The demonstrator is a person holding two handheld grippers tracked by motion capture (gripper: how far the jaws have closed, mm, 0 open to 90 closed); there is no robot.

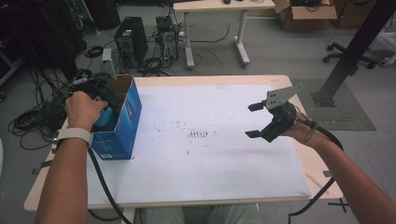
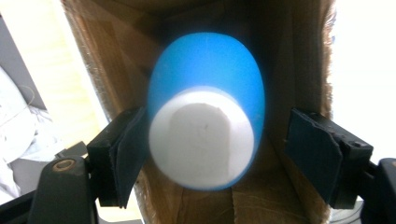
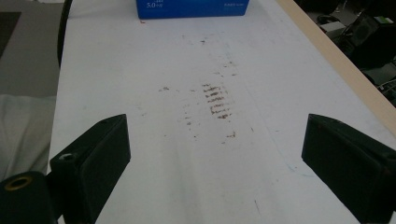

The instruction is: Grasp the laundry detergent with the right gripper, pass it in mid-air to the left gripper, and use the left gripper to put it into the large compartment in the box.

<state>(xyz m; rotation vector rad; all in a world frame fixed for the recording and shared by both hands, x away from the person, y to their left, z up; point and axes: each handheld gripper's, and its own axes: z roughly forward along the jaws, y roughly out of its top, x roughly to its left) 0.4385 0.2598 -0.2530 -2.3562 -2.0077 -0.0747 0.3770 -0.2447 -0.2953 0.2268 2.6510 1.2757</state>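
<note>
Blue bottle [image 2: 208, 93] inside my cardboard box [image 1: 122, 119].
It sits between my left gripper's [image 2: 219, 158] open jaws, one pad touching; my right gripper [image 1: 256, 120] hangs open, empty, above the worktop [image 1: 210, 163].

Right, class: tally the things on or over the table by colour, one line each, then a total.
Blue: 2, box and bottle
Black: 2, left tongs and right tongs
Total: 4

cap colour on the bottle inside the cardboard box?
White cap on a blue bottle; the left gripper view shows it best.
</note>
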